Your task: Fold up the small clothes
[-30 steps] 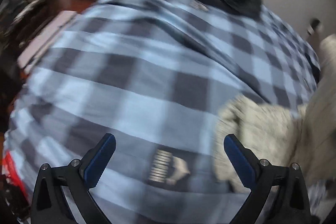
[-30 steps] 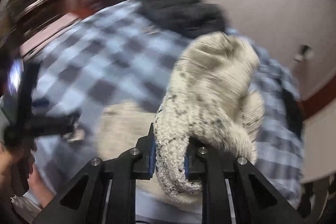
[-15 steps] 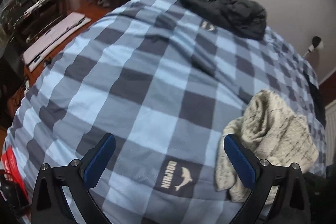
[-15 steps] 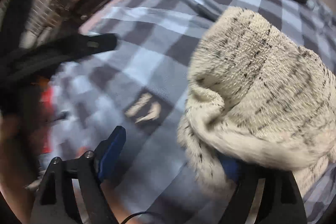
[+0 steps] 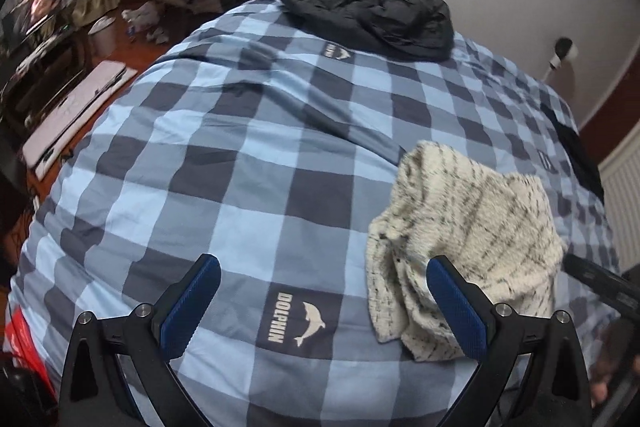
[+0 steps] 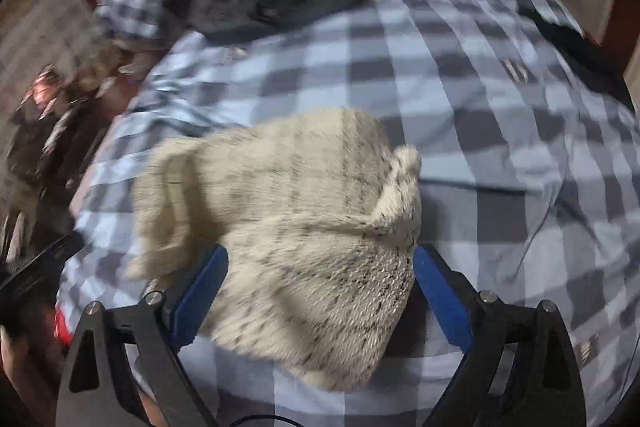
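While the cream knitted garment [image 6: 304, 227] is lying bunched on the checked bed cover [image 5: 248, 163], the right tool [image 6: 320, 303] is standing wide, its jaws having just been opening, with the knit between the pads but not pinched. Over the bare cover beside it, the left tool [image 5: 324, 303] is hovering wide and empty. Folding is looking barely begun: the piece is sitting crumpled, needing spreading flat and every fold. A dark jacket [image 5: 368, 11] is lying at the far end.

text: "DOLPHIN" | on: dark patch [image 5: 297, 315] | of: checked bedcover [image 5: 240, 163]
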`<control>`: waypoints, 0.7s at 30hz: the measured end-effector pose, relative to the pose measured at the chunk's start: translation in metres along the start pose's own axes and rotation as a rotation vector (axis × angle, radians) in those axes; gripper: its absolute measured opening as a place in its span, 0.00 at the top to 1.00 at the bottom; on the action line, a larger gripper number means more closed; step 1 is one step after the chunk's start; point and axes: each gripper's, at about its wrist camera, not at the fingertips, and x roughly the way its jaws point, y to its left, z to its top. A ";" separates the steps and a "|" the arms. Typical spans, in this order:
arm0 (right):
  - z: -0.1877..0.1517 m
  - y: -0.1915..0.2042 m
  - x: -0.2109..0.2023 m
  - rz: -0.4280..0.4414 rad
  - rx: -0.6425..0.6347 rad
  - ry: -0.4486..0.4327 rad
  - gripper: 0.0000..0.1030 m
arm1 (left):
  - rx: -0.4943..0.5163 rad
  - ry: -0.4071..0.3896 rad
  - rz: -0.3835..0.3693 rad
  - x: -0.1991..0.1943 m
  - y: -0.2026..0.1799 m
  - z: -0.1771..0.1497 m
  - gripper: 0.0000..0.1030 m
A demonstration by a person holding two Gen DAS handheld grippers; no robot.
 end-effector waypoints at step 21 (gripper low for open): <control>-0.019 0.061 0.038 -0.186 -0.348 0.021 0.01 | 0.306 0.014 0.117 0.009 -0.067 -0.019 0.00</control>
